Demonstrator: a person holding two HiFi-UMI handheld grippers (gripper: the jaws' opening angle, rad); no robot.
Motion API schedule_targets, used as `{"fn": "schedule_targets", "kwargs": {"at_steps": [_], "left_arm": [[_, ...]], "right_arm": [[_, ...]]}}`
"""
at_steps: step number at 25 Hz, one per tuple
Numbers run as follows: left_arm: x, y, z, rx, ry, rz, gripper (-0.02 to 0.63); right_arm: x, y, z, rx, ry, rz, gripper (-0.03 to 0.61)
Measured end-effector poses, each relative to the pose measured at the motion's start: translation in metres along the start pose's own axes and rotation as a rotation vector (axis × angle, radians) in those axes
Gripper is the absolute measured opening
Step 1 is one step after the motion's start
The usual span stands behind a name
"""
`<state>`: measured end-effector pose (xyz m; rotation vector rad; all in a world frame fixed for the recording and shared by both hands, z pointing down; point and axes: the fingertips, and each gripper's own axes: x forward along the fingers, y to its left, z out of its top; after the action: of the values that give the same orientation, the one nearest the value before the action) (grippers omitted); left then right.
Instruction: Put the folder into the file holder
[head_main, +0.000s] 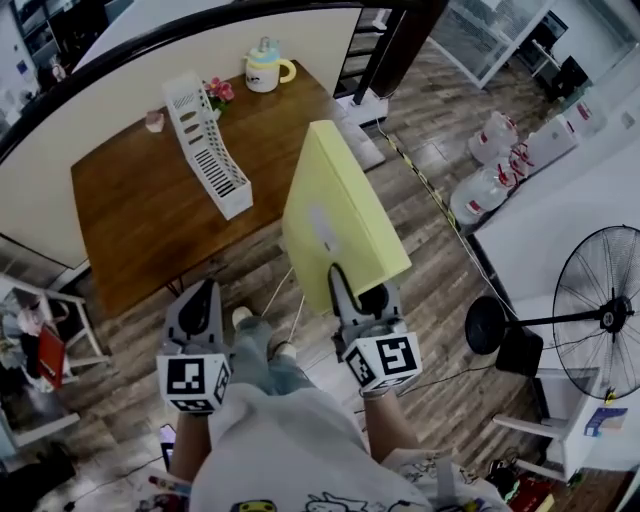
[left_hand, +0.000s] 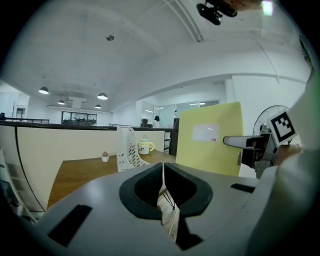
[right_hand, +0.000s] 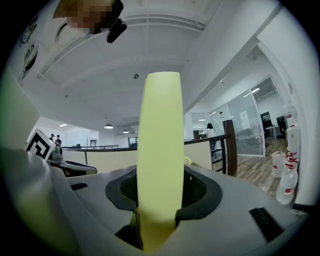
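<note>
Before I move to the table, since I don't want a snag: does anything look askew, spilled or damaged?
Nothing stands out. The file holder stands upright on the table, the mug is upright with nothing spilled, and the yellow folder sits straight in the right gripper.

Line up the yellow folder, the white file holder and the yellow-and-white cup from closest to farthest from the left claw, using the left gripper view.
1. yellow folder, on the right, held up in the air.
2. white file holder, left of middle, on the table.
3. yellow-and-white cup, just behind the holder.
</note>
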<state>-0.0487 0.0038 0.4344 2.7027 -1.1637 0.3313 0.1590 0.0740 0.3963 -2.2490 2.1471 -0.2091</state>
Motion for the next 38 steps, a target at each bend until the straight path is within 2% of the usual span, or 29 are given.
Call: {"fn": "schedule_targets", "kwargs": {"at_steps": [7,20,29,38], "left_arm": [[0.025,0.028,0.006,-0.026,-0.014,0.044,0.012],[0.115,0.081,0.058,-0.020,-0.077,0.087,0.012],[0.114,0.096,0.056,-0.041,-0.070,0.173,0.012],[0.099,0.070,0.052,-0.081,-0.073,0.315,0.012]], "right_arm": [[0.044,-0.002,0.002,-0.024,0.010,0.030,0.163],[0.162,-0.022,0.021,-0.054,0.008,0.074,0.163],[0.198,-0.010,0.026,-0.086,0.018,0.175,0.163],[0.201,-0.017,0.030,-0.091,0.033,0.315,0.163]]}}
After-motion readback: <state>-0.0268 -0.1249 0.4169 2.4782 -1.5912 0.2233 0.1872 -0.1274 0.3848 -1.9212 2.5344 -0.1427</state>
